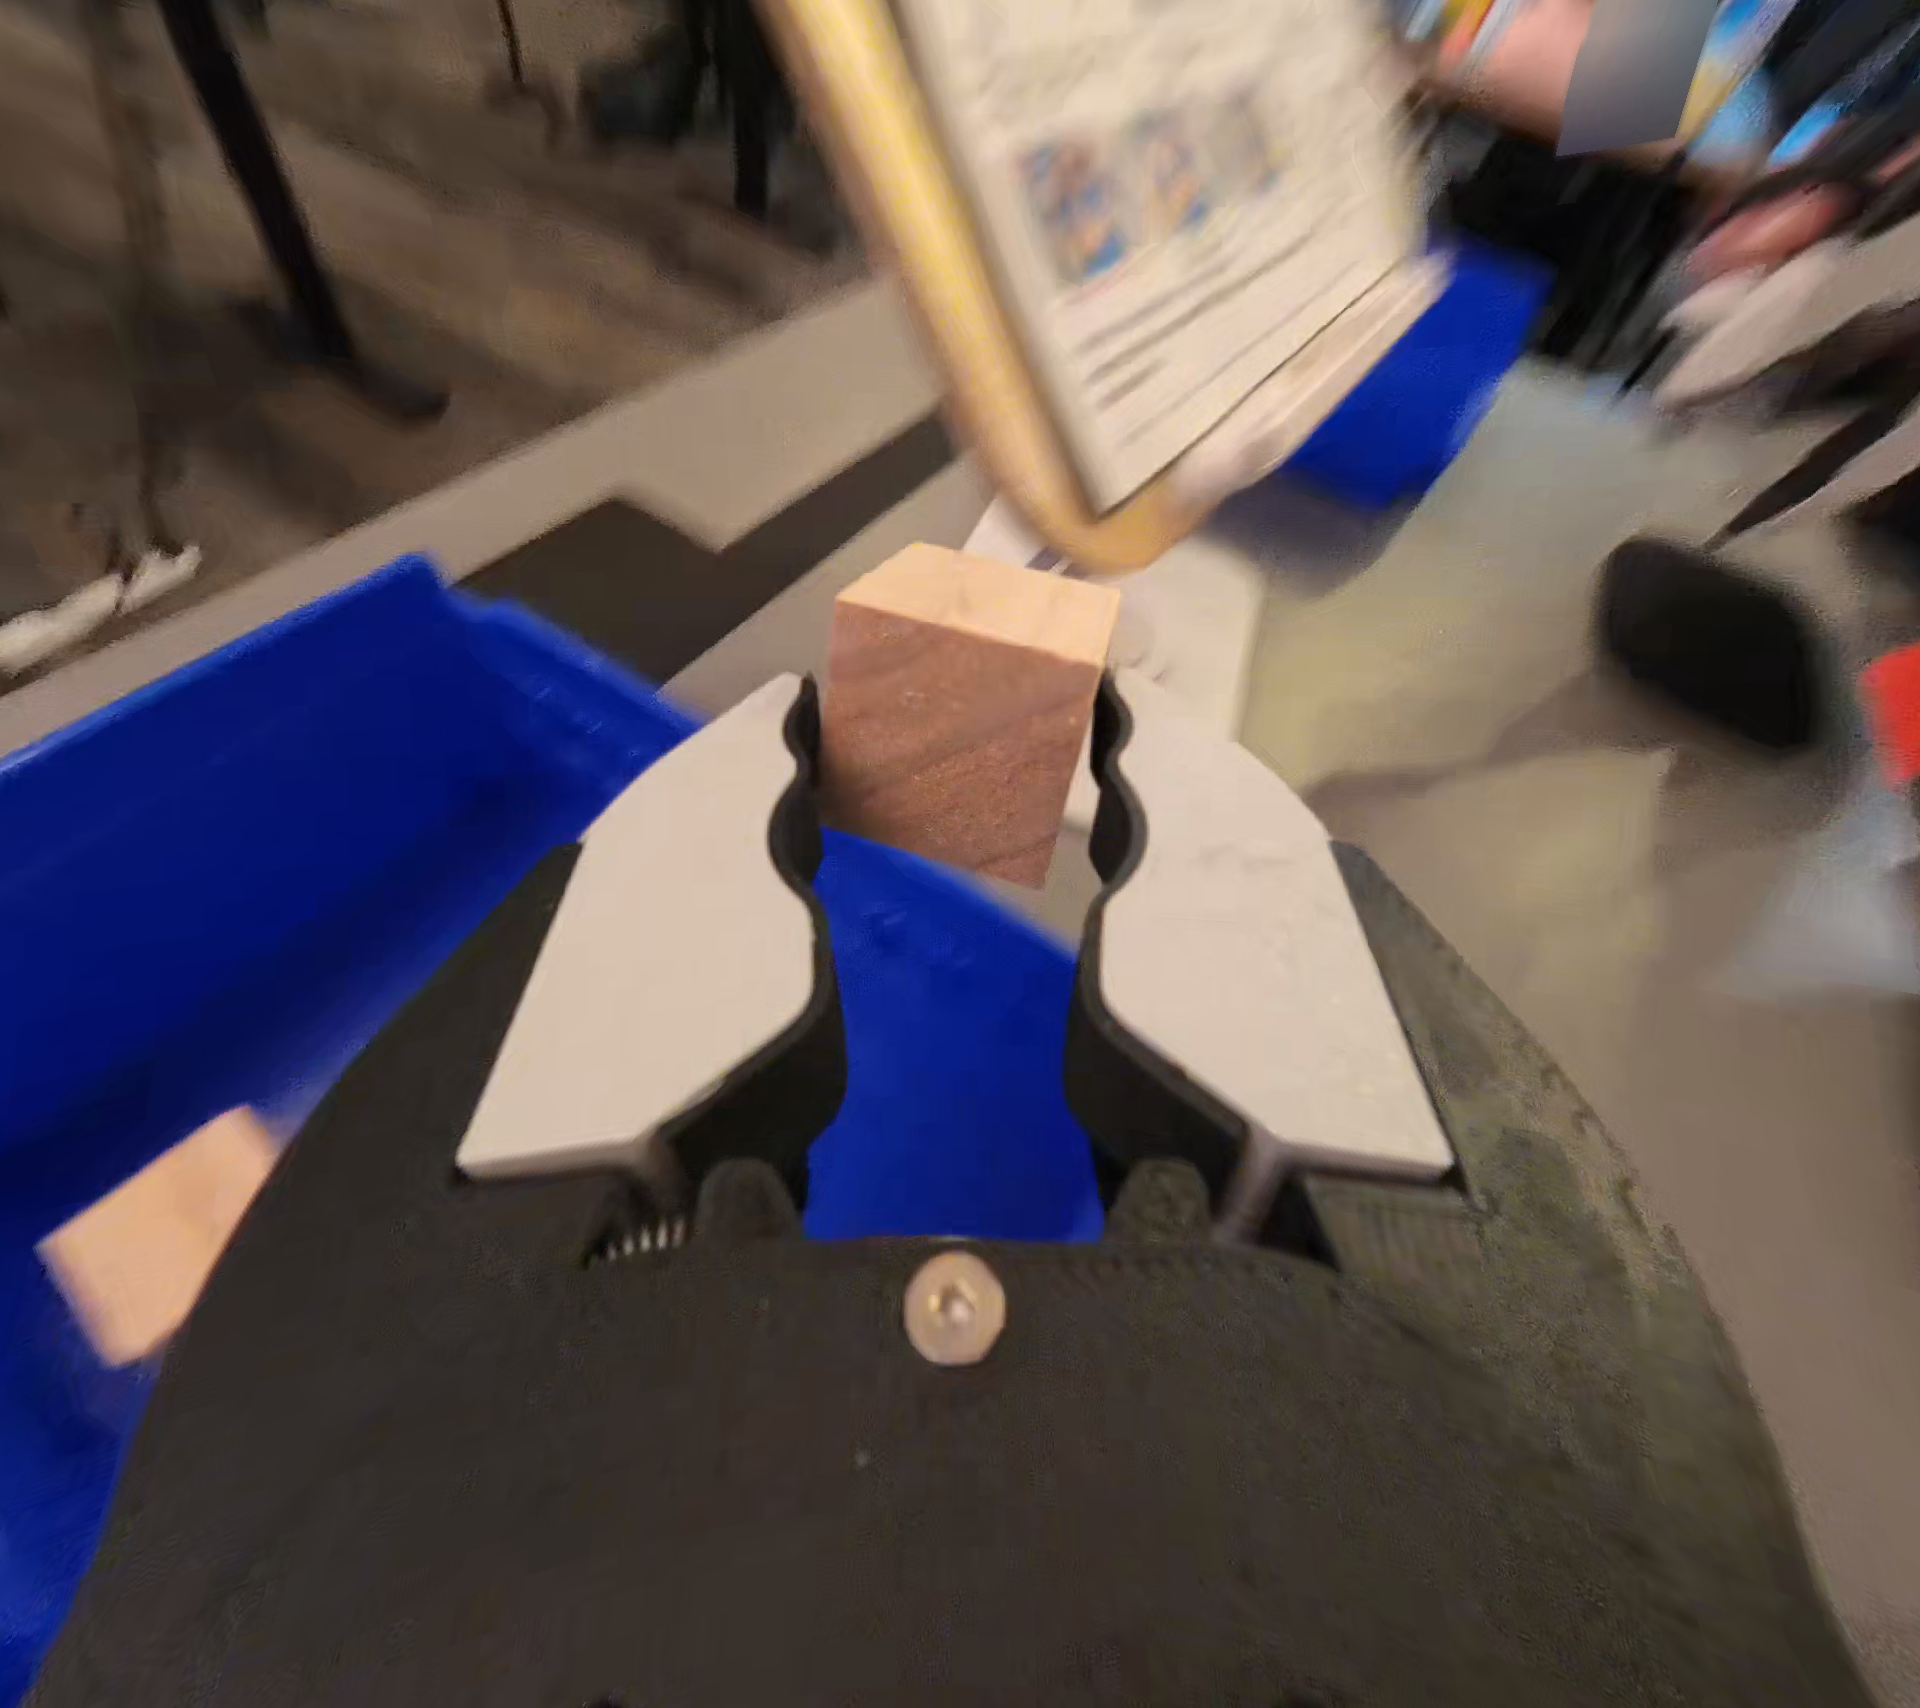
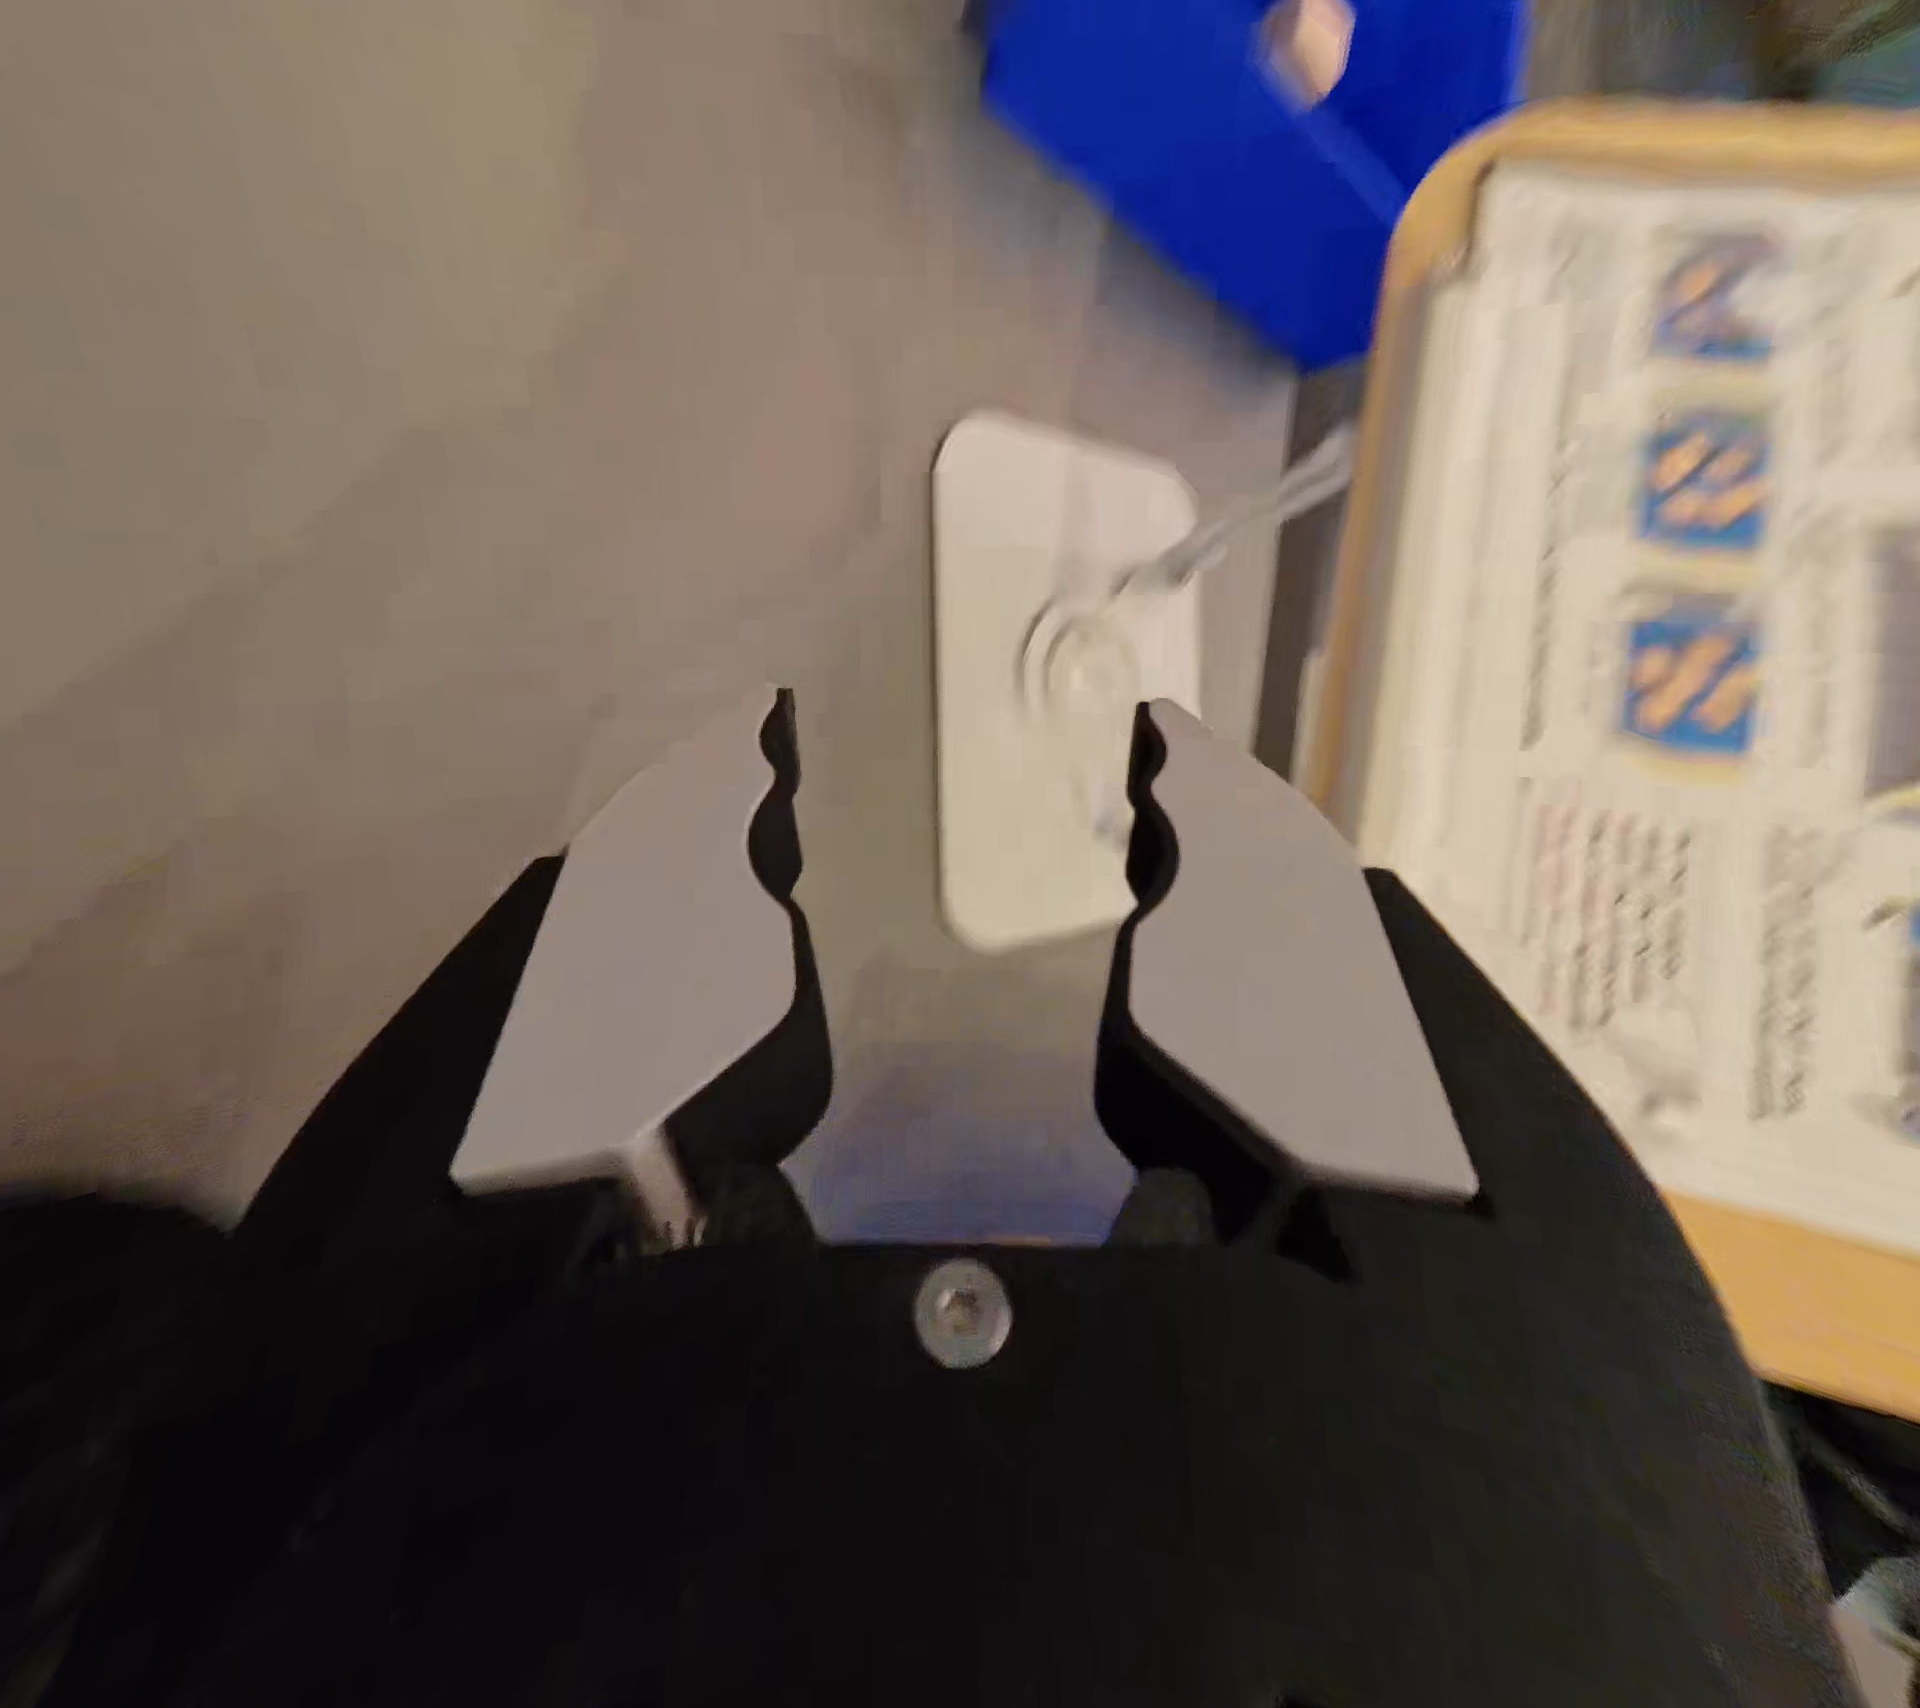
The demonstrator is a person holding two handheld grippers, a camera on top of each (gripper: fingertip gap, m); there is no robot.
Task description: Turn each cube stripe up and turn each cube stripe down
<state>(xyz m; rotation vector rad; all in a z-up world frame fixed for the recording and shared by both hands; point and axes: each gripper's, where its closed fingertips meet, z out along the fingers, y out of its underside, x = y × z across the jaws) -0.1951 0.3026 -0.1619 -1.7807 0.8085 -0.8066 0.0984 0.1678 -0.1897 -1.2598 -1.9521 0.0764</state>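
The wooden cube point(image 1: 961, 723) rides clamped in the left gripper point(image 1: 951, 702), pads pressing both sides, above the blue bin point(image 1: 260, 879) edge. The right gripper point(image 2: 961, 708), jaws wide and bare, hovers over the tabletop point(image 2: 416, 308). Mid-turn, I'd say; next, set it down on the correct face.

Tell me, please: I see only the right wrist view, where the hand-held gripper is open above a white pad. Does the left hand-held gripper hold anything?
Observer: Yes. The left hand-held gripper is closed on a wooden cube.
Operator: Which face is up?
Observer: A pale face is on top. The face toward the camera is darker brown, and I cannot make out a stripe.
Operator: Where is the cube now?
Observer: It is lifted and tilted, with a blue bin beneath it and to its left.
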